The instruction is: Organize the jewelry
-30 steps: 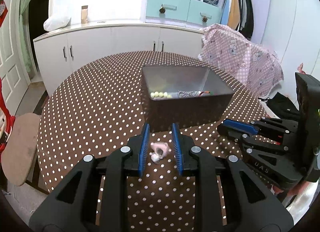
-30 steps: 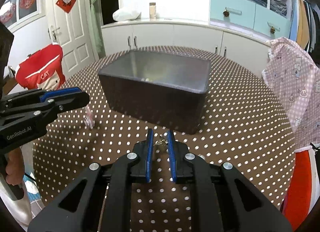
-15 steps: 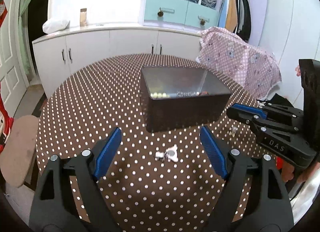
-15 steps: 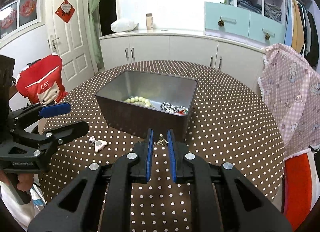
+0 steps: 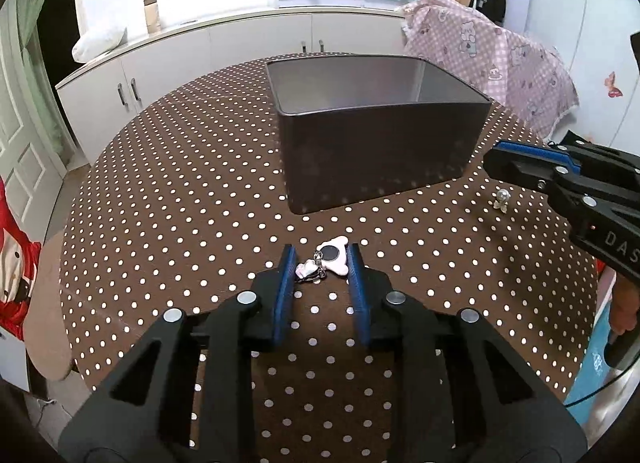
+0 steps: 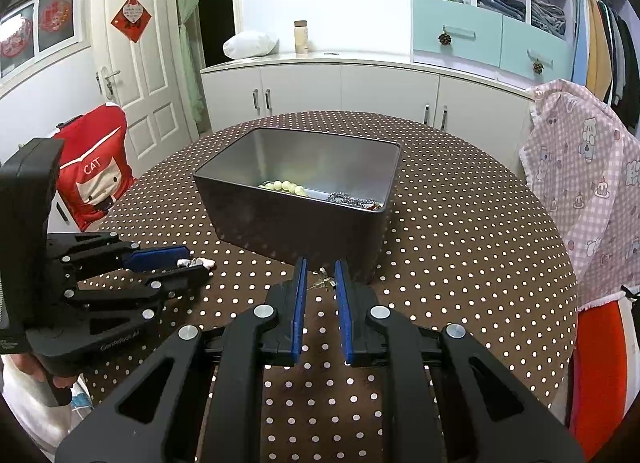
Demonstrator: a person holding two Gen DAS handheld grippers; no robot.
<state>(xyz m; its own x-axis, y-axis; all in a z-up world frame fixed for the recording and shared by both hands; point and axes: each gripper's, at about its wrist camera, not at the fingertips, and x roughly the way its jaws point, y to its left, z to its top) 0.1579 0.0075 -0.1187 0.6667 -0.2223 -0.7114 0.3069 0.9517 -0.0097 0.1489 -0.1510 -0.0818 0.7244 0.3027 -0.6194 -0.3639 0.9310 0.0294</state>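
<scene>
A small pink charm with a dark round centre and a silvery clasp lies on the brown polka-dot worktop, just in front of the dark rectangular bin. The left gripper is down at the worktop with the charm between its blue pads; its jaws have just been closing and now stand narrow, the right pad touching the charm's pink edge and the left pad against the clasp end, so it appears to be clamped, though the contact on the left is hard to judge. In the right wrist view the same charm shows only as a pale bit poking out between the left gripper's fingers. The right gripper is nearly closed, with a small gold-and-silver earring between its pads, close to the near wall of the bin; whether the pads actually pinch it is unclear. Inside the bin lie a pale green bead bracelet and a dark beaded piece, both against the near wall
</scene>
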